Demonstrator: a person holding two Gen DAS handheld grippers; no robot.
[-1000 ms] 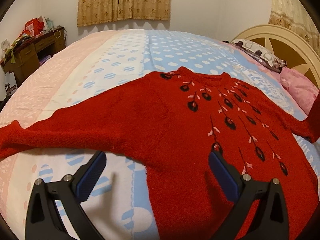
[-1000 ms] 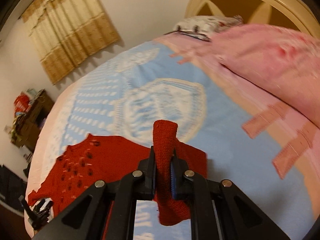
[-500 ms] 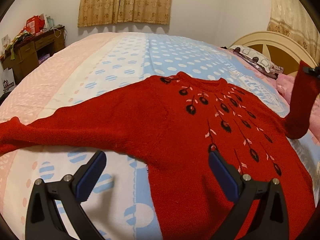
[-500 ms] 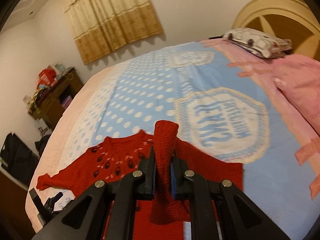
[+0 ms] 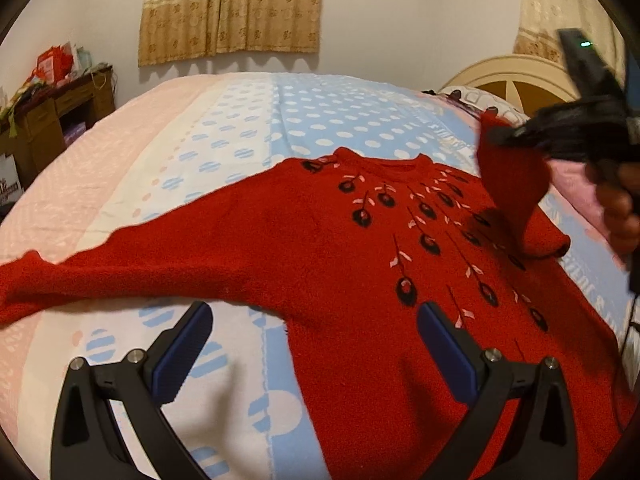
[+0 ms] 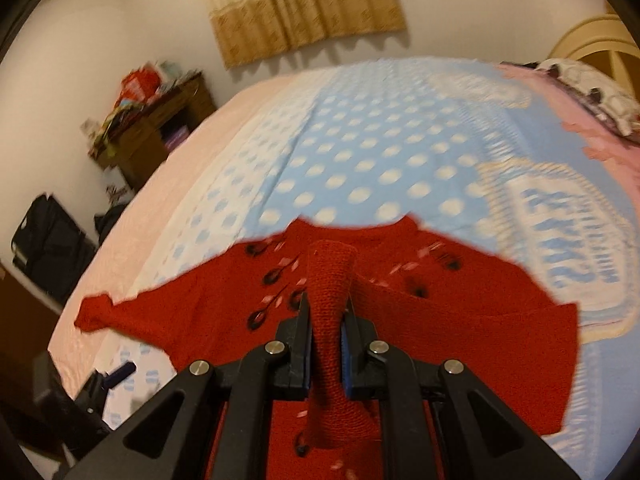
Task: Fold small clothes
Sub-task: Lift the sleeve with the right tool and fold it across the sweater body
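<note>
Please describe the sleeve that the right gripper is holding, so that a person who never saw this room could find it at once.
Start from the big bed with the blue polka-dot cover; a red sweater with black flowers lies flat on it. On the side near the cream headboard, one sleeve is lifted above the sweater, pinched in the right gripper. The other sleeve lies stretched flat, untouched.

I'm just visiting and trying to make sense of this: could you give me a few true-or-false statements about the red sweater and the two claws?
1. The right claw is clamped on a sleeve of the red sweater. True.
2. The left claw grips the other sleeve. False: it is open, holding nothing.
3. The sweater lies on a bed. True.
4. The sweater is already folded into a neat square. False: its body is spread flat, one sleeve stretched out sideways.
</note>
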